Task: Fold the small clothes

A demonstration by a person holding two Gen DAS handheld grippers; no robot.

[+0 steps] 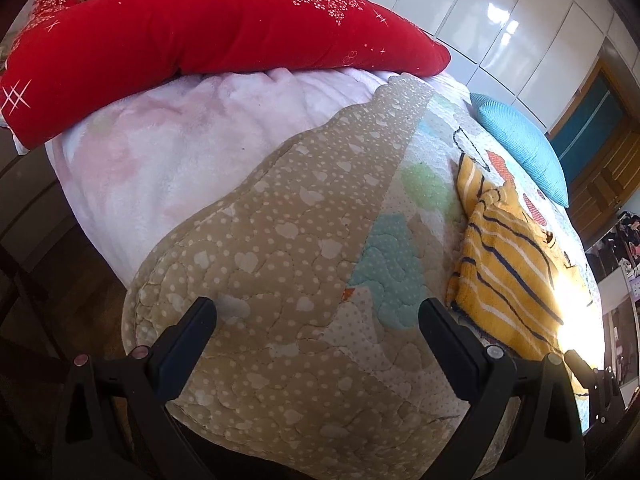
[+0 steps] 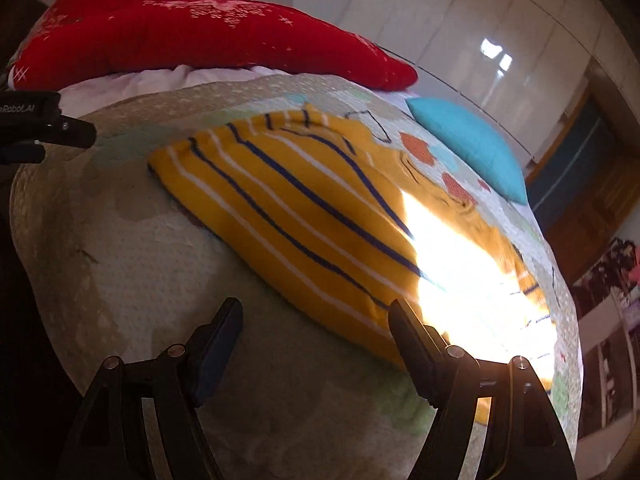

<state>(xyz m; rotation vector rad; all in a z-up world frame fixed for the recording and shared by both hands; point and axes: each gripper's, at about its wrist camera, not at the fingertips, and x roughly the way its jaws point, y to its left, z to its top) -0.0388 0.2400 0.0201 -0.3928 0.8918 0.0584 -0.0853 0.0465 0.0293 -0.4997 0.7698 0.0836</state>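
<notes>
A small yellow garment with navy and white stripes (image 2: 304,216) lies flat on the quilted bedspread (image 2: 132,256); a patch of bright sunlight washes out its right part. In the left wrist view the garment (image 1: 508,264) lies to the right. My left gripper (image 1: 316,316) is open and empty, above the beige heart-print part of the quilt (image 1: 280,248), left of the garment. My right gripper (image 2: 316,320) is open and empty, just in front of the garment's near hem. The left gripper's tip also shows at the left edge of the right wrist view (image 2: 48,128).
A red quilt (image 1: 192,36) lies folded at the far end over a pink fleece blanket (image 1: 168,148). A blue pillow (image 1: 520,140) lies at the far right. White wardrobe doors (image 1: 500,20) stand behind. The bed's edge drops to dark floor on the left.
</notes>
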